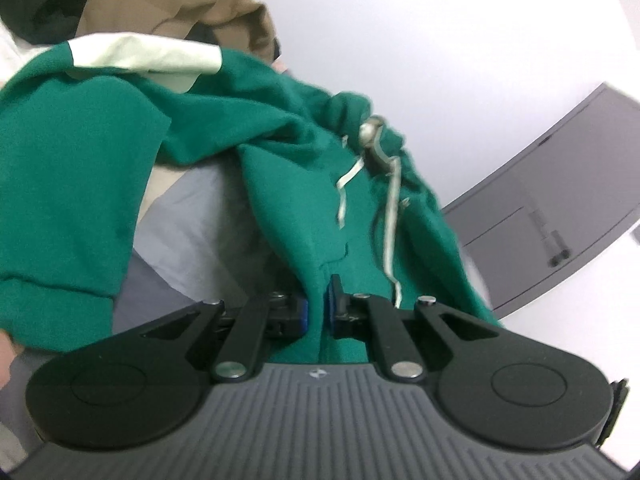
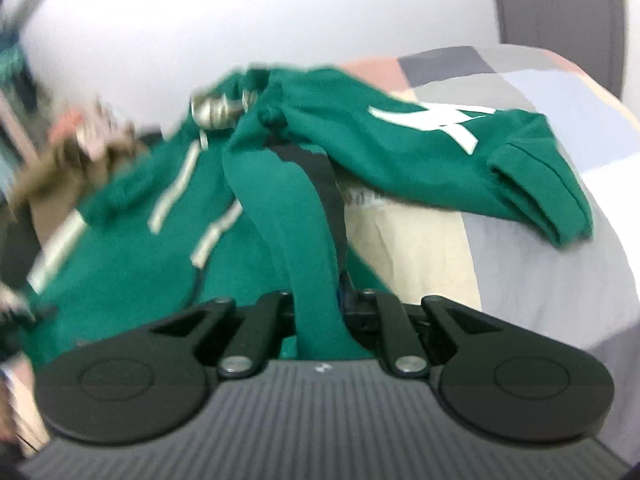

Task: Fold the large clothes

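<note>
While pinched by two grippers, one green hoodie (image 1: 288,152) hangs.

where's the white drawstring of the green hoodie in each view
Left wrist view: white drawstring hangs right of centre, running down the green hoodie toward the left hand-held gripper.
Right wrist view: drawstring lies left of centre, blurred, slanting down the hoodie.
Shared landmark: the metal eyelets at the top of the cords.
</note>
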Demonstrator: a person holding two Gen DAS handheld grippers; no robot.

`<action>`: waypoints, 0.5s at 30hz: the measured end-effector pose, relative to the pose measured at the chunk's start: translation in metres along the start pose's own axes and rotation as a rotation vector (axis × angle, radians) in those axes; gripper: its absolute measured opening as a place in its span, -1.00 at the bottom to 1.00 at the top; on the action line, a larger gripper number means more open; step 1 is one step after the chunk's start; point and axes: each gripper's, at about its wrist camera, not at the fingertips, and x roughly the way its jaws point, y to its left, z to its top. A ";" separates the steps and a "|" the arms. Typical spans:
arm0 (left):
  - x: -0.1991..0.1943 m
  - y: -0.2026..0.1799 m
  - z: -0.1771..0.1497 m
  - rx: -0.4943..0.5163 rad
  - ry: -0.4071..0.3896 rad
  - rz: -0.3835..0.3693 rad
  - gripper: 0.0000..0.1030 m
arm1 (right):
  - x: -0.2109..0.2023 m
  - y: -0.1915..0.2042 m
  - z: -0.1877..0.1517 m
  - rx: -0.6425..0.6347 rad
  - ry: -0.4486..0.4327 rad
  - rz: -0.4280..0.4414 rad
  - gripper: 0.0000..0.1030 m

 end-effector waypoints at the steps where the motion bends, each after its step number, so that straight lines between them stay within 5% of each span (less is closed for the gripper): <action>1: -0.007 -0.001 0.001 -0.011 -0.007 -0.020 -0.82 | -0.003 0.002 0.000 0.025 -0.011 0.010 -0.79; 5: -0.036 -0.005 -0.002 -0.014 -0.033 -0.035 -0.83 | -0.015 -0.010 -0.008 0.139 0.015 0.036 -0.79; 11: -0.023 0.000 -0.016 0.046 0.059 0.183 -0.83 | 0.011 -0.023 -0.033 0.256 0.204 -0.022 -0.77; 15: -0.004 0.004 -0.020 0.051 0.122 0.269 -0.81 | 0.016 -0.019 -0.036 0.254 0.232 -0.040 -0.71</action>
